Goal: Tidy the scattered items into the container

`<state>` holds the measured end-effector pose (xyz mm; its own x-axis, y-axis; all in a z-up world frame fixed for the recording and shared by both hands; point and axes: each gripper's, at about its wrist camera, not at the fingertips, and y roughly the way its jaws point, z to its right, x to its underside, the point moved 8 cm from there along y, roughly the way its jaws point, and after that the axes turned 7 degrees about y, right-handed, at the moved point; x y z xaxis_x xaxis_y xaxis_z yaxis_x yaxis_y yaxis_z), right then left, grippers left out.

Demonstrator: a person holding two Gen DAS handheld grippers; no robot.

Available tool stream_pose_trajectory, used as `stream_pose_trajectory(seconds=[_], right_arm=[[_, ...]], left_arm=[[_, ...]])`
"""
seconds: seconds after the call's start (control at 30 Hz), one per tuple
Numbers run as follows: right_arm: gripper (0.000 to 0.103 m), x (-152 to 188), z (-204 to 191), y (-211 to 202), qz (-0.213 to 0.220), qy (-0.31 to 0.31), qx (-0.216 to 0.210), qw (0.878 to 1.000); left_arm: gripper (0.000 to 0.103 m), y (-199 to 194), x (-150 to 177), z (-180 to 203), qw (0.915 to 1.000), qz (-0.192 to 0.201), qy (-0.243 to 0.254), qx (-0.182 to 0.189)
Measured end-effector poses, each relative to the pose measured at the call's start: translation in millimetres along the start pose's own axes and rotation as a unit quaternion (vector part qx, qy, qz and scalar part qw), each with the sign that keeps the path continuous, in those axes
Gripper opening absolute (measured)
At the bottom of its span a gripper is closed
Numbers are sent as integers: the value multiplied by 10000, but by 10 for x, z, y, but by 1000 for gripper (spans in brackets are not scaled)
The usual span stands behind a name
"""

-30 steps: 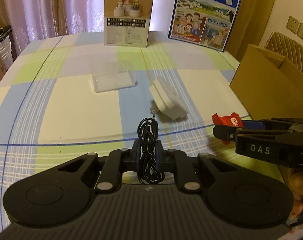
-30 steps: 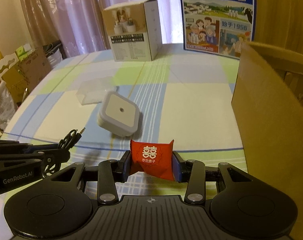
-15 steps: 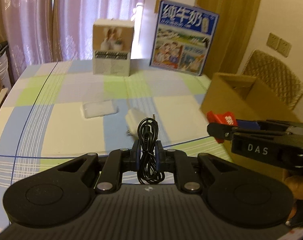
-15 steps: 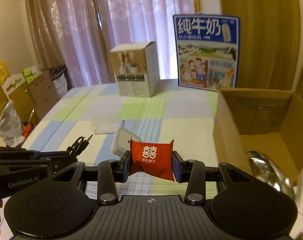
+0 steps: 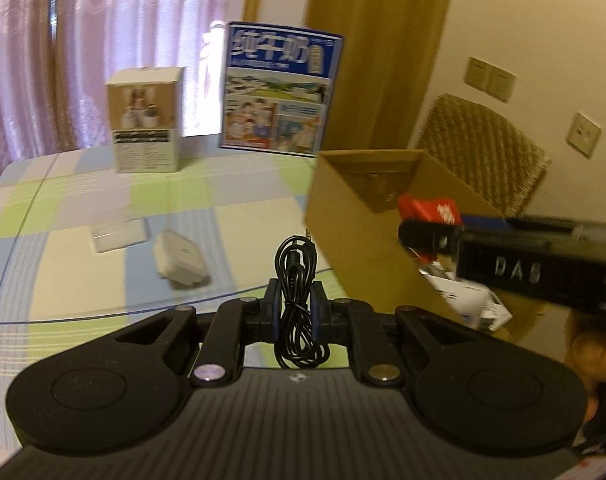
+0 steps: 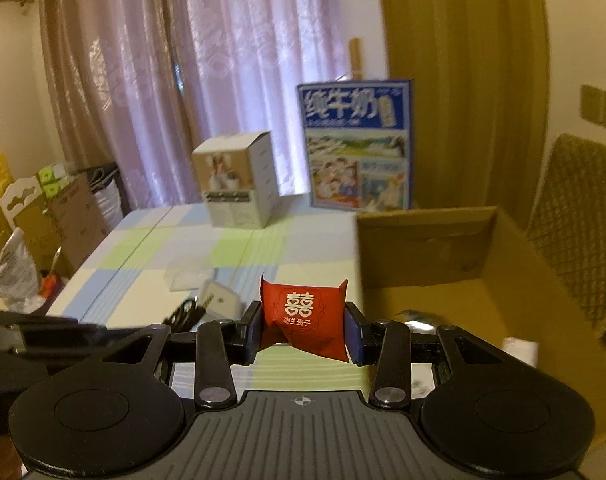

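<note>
Both grippers have risen toward the cardboard box [image 5: 343, 216] at right, left gripper [image 5: 295, 308] clamped on the coiled audio cable [image 5: 296, 280], right gripper [image 6: 303, 330] on the red candy packet [image 6: 303, 316], so dropping seems near.

Both wrist cameras look forward and slightly down from above the checked table [image 5: 83, 280], sharing the cardboard box [image 6: 523, 280], blue milk carton [image 5: 281, 88] and curtains [image 6: 223, 60].

I can't make out the box contents [image 6: 519, 346], lower right; left view's right gripper [image 5: 423, 236] motion-blurred.
</note>
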<state>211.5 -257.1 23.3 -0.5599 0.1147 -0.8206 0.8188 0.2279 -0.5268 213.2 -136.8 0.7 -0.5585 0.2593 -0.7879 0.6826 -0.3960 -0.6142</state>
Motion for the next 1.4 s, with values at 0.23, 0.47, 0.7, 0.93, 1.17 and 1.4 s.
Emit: stream_pose_trajectory(seconds=[0.23, 0.47, 0.7, 0.93, 1.17, 1.4], right_arm=[[39, -102, 476, -391, 180, 49, 370, 9991], [39, -146, 1006, -678, 254, 179, 739, 9968], [39, -128, 1469, -845, 247, 424, 957, 9942], [39, -47, 1745, -829, 156, 597, 1042, 9926], [39, 79, 1876, -725, 8, 733, 1035, 9919], [39, 77, 1756, -604, -56, 752, 876, 9933]], left_arm=[[10, -45, -122, 586, 9992, 67, 296, 274], [10, -7, -359, 1143, 9968, 178, 485, 603], [11, 148, -517, 1521, 9944, 169, 630, 832], [12, 477, -455, 1583, 9954, 48, 470, 839], [12, 603, -353, 1391, 9964, -76, 413, 734], [17, 432, -342, 1104, 9980, 30, 374, 502]])
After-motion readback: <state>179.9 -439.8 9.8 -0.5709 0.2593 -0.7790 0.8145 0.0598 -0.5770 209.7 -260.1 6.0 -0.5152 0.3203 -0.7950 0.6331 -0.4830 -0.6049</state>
